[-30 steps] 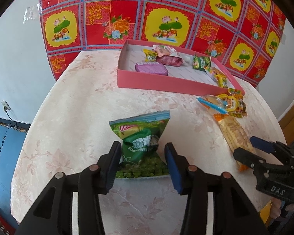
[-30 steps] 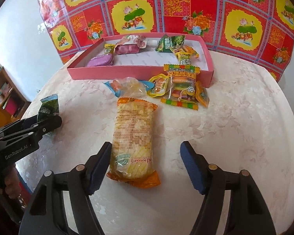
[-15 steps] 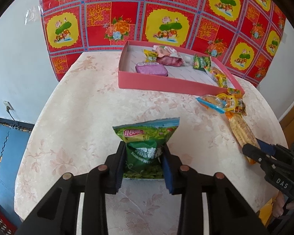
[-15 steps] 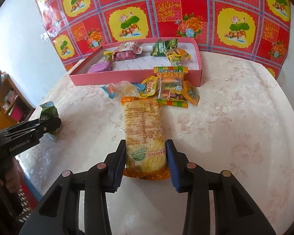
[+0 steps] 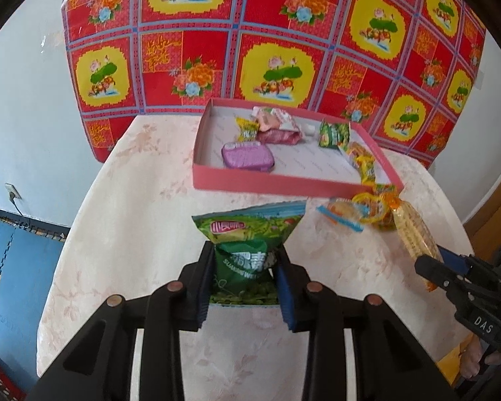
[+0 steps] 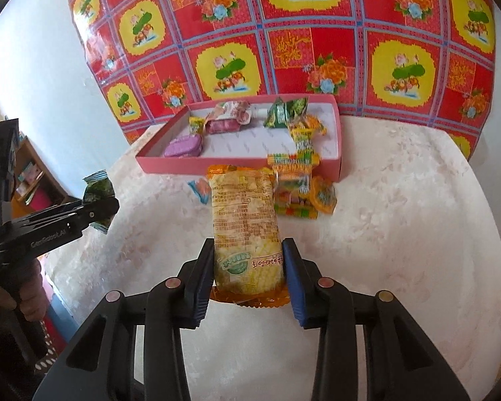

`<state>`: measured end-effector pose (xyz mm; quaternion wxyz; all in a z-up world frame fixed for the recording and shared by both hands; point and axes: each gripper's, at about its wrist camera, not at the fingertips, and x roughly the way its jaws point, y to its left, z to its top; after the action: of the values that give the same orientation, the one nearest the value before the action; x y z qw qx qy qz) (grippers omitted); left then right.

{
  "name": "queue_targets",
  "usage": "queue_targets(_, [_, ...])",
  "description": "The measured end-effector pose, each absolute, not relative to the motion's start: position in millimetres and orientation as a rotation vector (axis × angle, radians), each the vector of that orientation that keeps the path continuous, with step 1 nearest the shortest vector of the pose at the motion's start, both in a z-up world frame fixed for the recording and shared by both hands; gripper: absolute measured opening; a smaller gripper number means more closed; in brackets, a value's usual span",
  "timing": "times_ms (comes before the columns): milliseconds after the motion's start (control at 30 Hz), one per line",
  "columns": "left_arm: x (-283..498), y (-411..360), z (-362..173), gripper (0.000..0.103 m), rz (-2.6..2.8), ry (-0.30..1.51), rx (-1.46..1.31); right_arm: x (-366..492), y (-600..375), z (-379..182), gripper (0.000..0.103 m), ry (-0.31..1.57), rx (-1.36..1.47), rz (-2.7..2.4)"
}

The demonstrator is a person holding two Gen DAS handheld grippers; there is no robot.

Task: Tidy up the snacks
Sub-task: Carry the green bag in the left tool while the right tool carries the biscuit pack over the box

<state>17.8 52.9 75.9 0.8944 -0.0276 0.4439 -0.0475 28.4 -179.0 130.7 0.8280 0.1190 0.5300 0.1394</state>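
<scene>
Left gripper clamps the green pea snack bag at lower centre; right gripper clamps the yellow cracker pack, centre frame.

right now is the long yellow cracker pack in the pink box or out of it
Out. The long yellow cracker pack is clamped in the right hand-held gripper, short of the shallow pink cardboard box.

- The left wrist view looks forward and steeply down along its own fingers, close over the near edge of the round table, facing the patterned cloth on the far wall.
- The right wrist view looks the same way from further right, just as close.
- Both views share the pink tray, the table top and the cloth; each catches the other gripper at its edge.
</scene>
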Motion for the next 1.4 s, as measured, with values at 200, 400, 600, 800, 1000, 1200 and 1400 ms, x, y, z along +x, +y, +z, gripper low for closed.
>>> queue_targets(200, [35.4, 42.1, 87.2, 0.035, -0.128, 0.910, -0.059, 44.9, -184.1, 139.9, 0.040, 1.116, 0.265, 0.293])
queue_targets(400, [56.0, 30.2, 93.4, 0.035, -0.151, 0.907, -0.046, 58.7, -187.3, 142.7, 0.040, 1.113, 0.274, 0.292])
queue_targets(600, [74.1, 14.9, 98.1, 0.035, -0.183, 0.900, -0.023, 75.8, -186.7, 146.2, 0.040, 1.104, 0.289, 0.297])
queue_targets(800, [92.2, 3.9, 101.7, 0.035, -0.190, 0.895, -0.024, 93.9, -182.7, 143.3, 0.040, 1.093, 0.288, 0.310])
queue_targets(1000, [111.9, -4.1, 98.8, 0.035, -0.174, 0.895, -0.009, 113.2, -180.6, 139.8, 0.040, 1.087, 0.301, 0.310])
queue_targets(1200, [125.7, -9.3, 87.8, 0.035, -0.166, 0.910, -0.010, 127.2, -174.4, 138.2, 0.040, 1.074, 0.297, 0.315])
queue_targets(1400, [135.9, -11.0, 78.4, 0.035, -0.160, 0.928, -0.012, 136.3, -170.5, 130.9, 0.040, 1.077, 0.292, 0.318])
